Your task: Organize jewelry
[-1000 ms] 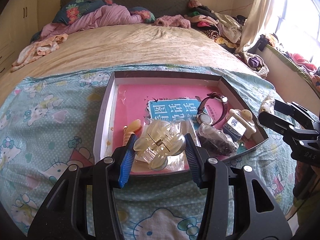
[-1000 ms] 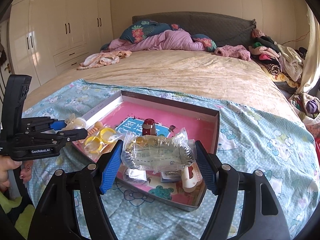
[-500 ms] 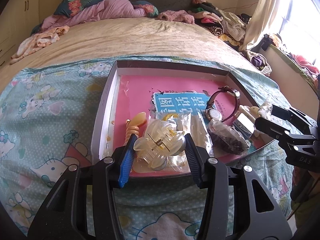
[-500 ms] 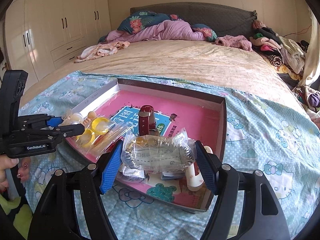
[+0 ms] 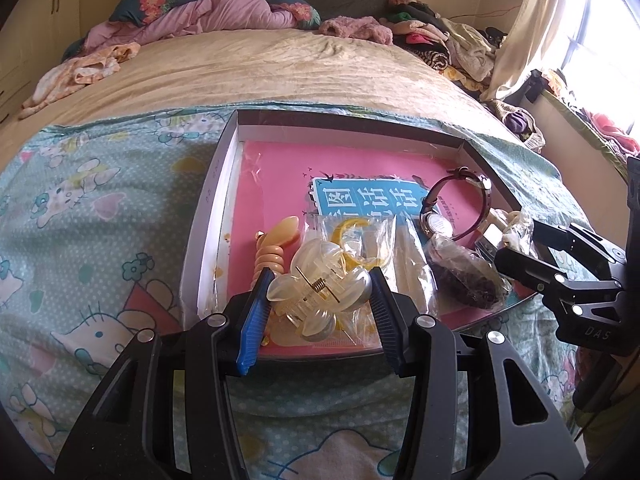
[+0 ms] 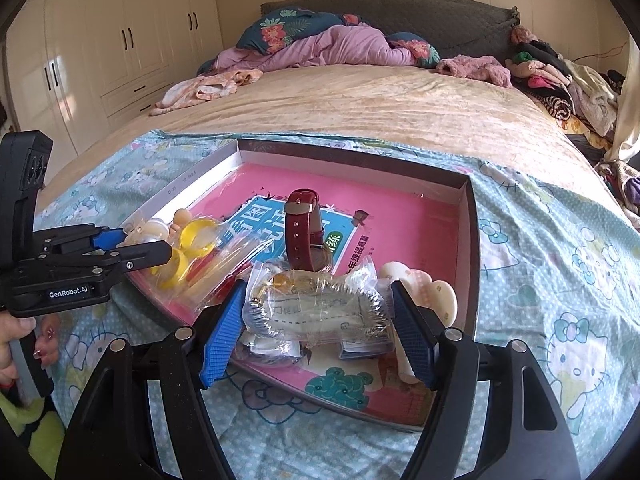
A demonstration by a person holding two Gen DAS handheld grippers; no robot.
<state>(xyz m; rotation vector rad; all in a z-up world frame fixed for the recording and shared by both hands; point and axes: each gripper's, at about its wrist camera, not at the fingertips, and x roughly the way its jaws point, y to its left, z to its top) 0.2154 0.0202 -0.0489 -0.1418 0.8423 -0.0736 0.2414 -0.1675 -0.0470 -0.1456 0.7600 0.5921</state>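
Note:
A shallow grey box [image 5: 208, 216] with a pink book inside lies on the bed. My left gripper [image 5: 318, 292] is shut on a clear pearly hair claw clip [image 5: 316, 292], held over the box's near left part. My right gripper [image 6: 318, 316] is shut on a clear plastic bag with a silver bracelet [image 6: 316, 310], held over the box's [image 6: 474, 240] near edge. In the box lie a red-strap watch [image 6: 306, 232], yellow rings in a bag [image 6: 192, 244], a peach spiral hair tie [image 5: 276, 244] and a dark beaded piece in a bag [image 5: 464, 276].
The box sits on a Hello Kitty sheet [image 5: 100, 240] at the foot of a beige bed [image 6: 360, 108]. Pillows and a pink quilt [image 6: 332, 48] lie at the headboard. Clothes [image 6: 560, 80] pile at the right. White wardrobes [image 6: 100, 60] stand at the left.
Both grippers have moved forward and lower toward the box, still holding the hair clip and the bagged bracelet. The box now looks nearer in both views.

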